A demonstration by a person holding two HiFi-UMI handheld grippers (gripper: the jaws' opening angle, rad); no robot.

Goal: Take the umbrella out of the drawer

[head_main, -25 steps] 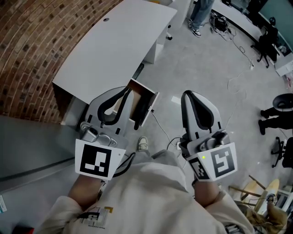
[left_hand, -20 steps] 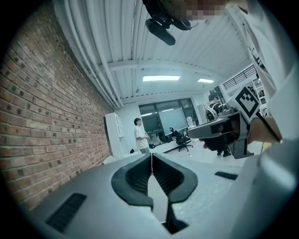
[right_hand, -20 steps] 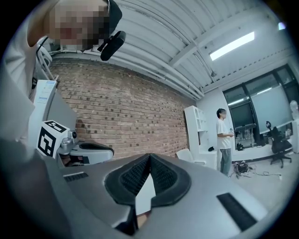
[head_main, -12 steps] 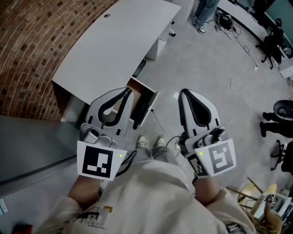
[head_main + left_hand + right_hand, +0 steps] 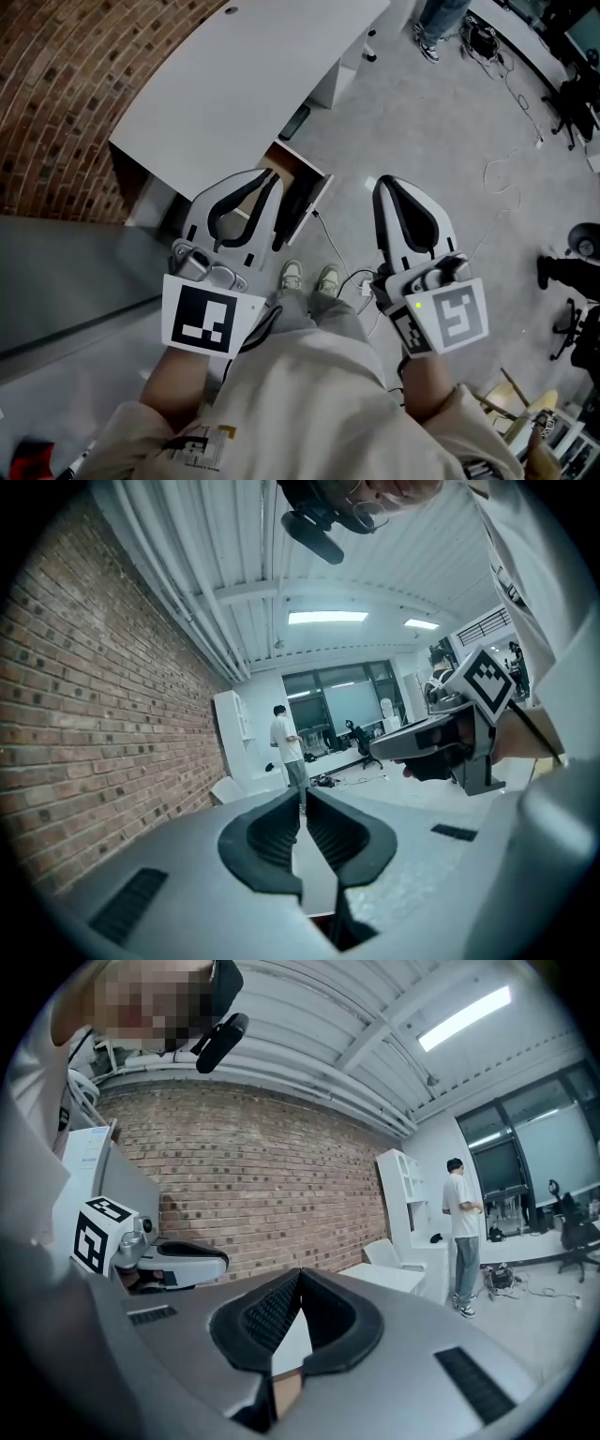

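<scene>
Currently: reaching, nothing held
left gripper [image 5: 272, 178]: jaws closed, empty
right gripper [image 5: 382, 184]: also closed, empty
umbrella [image 5: 298, 200]: dark shape, probably it, in open drawer [image 5: 305, 164] just beyond left gripper
Tip: open jaws first, grip mid-shaft

Rough matt red-brown brick wall [image 5: 56, 84], smooth matt white worktop [image 5: 244, 84], wood-toned drawer [image 5: 284, 155] sides, smooth faintly glossy grey floor [image 5: 422, 141], matt grey plastic left gripper [image 5: 270, 178] and right gripper [image 5: 382, 184], ribbed black pads [image 5: 267, 834].
</scene>
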